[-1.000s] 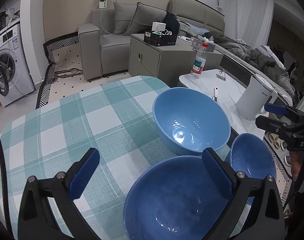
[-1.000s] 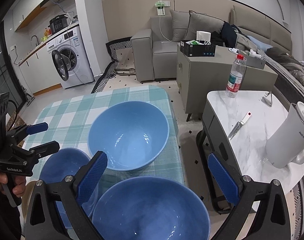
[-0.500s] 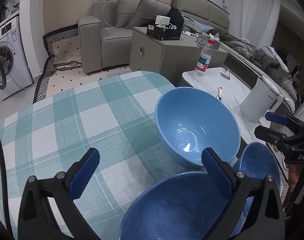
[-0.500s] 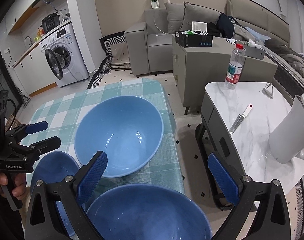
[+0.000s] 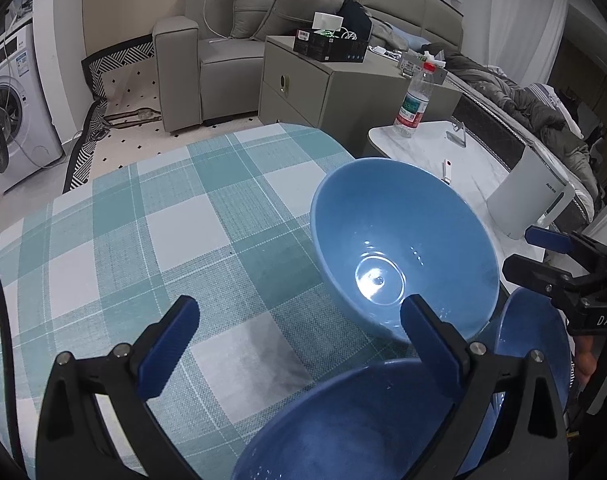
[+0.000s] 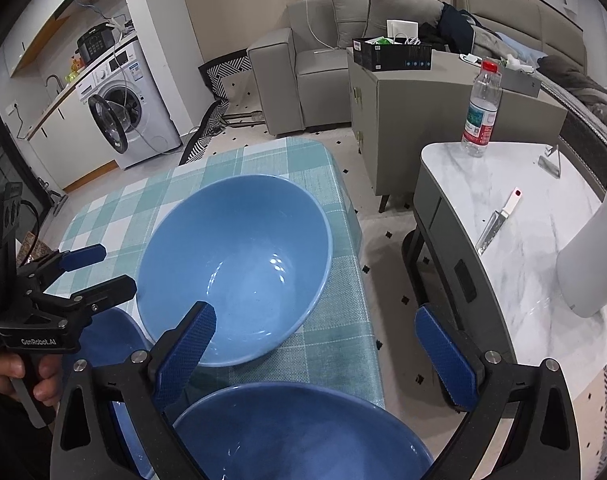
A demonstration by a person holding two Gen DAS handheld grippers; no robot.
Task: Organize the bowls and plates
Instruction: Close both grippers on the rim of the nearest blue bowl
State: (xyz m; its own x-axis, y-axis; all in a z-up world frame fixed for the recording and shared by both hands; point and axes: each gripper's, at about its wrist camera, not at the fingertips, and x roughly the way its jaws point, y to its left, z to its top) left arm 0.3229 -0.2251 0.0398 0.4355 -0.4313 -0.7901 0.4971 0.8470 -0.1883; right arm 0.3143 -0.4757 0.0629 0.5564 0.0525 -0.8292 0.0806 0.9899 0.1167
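Three blue bowls sit on a teal checked tablecloth (image 5: pixel 151 232). The large light blue bowl (image 5: pixel 403 252) stands at the table's right side; it also shows in the right wrist view (image 6: pixel 235 268). A darker blue bowl (image 5: pixel 343 424) lies under my open, empty left gripper (image 5: pixel 299 332). Another blue bowl (image 6: pixel 303 436) lies under my open, empty right gripper (image 6: pixel 315 344); it shows at the right edge of the left wrist view (image 5: pixel 531 344). Each gripper is seen from the other: the right one (image 5: pixel 563 264), the left one (image 6: pixel 79 268).
A marble side table (image 6: pixel 515 240) stands right of the table, with a water bottle (image 6: pixel 481 112), a knife (image 6: pixel 497 220) and a white kettle (image 5: pixel 531 196). A grey cabinet (image 5: pixel 335 88), sofa (image 5: pixel 231 56) and washing machine (image 6: pixel 123 108) lie beyond.
Both grippers have moved forward toward the large light blue bowl, which looks closer now. The near bowls have slid lower in both views. Both grippers stay open.
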